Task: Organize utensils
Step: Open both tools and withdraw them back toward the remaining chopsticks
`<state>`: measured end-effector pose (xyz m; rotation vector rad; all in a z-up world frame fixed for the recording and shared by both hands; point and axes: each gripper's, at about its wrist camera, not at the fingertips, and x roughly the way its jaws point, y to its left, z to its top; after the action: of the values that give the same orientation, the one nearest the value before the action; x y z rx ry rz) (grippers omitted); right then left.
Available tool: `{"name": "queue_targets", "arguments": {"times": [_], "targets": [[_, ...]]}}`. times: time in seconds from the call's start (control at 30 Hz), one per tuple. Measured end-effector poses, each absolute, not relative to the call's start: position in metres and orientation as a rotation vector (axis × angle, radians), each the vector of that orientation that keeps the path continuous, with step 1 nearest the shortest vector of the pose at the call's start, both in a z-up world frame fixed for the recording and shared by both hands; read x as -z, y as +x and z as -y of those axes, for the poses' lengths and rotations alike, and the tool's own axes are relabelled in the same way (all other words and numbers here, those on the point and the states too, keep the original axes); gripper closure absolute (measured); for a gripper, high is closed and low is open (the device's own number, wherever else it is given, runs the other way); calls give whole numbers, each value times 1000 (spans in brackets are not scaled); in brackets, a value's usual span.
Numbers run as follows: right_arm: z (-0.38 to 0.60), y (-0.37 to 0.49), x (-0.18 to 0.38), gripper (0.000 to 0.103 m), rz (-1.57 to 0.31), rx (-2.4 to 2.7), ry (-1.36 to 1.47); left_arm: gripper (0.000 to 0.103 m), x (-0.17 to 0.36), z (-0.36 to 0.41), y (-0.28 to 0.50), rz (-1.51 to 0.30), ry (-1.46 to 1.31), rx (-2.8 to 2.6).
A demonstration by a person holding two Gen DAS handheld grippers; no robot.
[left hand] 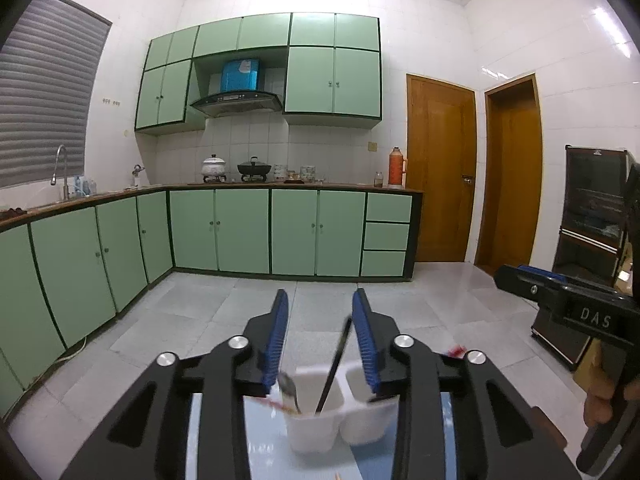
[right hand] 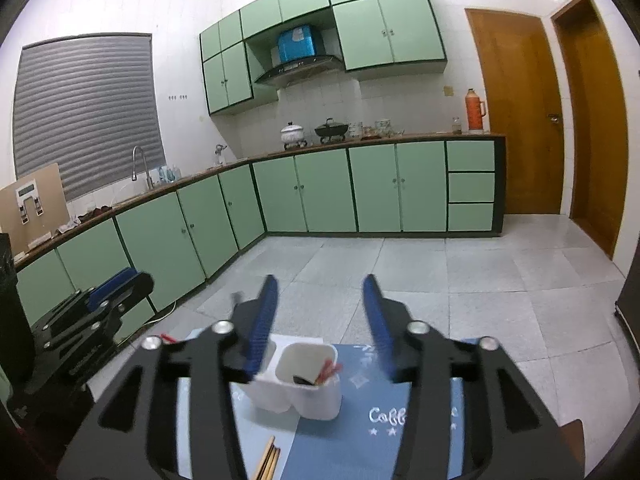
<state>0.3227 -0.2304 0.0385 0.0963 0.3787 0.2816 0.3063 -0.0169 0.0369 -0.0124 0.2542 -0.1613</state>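
We see a white holder (left hand: 320,416) with two cups on the blue mat (right hand: 332,448). A black stick (left hand: 334,364) leans in one cup, top tilted right, loose between our left fingers (left hand: 280,336), which are apart. Our right fingers (right hand: 262,320) are apart too, empty. Only the right view shows wooden chopsticks (right hand: 269,460) lying near the holder.

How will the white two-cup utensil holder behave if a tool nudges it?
The white utensil holder looks like thin plastic, so probably light and apt to slide on the smooth blue mat. The black utensil leaning out may help tip it.
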Motion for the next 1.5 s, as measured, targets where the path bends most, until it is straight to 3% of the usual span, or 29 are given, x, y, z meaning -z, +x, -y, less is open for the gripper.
{"name": "queue_targets", "arguments": {"times": [0.27,0.37,0.67,0.93,1.07,1.5], "targets": [[242,247,2,16,-379,-231,109,48,1,4,239,-326,-21,148],[240,218,27,13,-403,-215,100,45,29,2,217,-398,-11,147],[222,161,102,13,-530,-190,116,45,106,-2,175,-570,-50,132],[206,124,152,13,-559,-155,120,45,144,-3,152,-572,-60,103],[197,120,166,22,-603,-167,99,45,156,-6,145,-592,-55,92],[163,105,196,35,-694,-208,18,46,172,-14,133,-621,-37,77]]}}
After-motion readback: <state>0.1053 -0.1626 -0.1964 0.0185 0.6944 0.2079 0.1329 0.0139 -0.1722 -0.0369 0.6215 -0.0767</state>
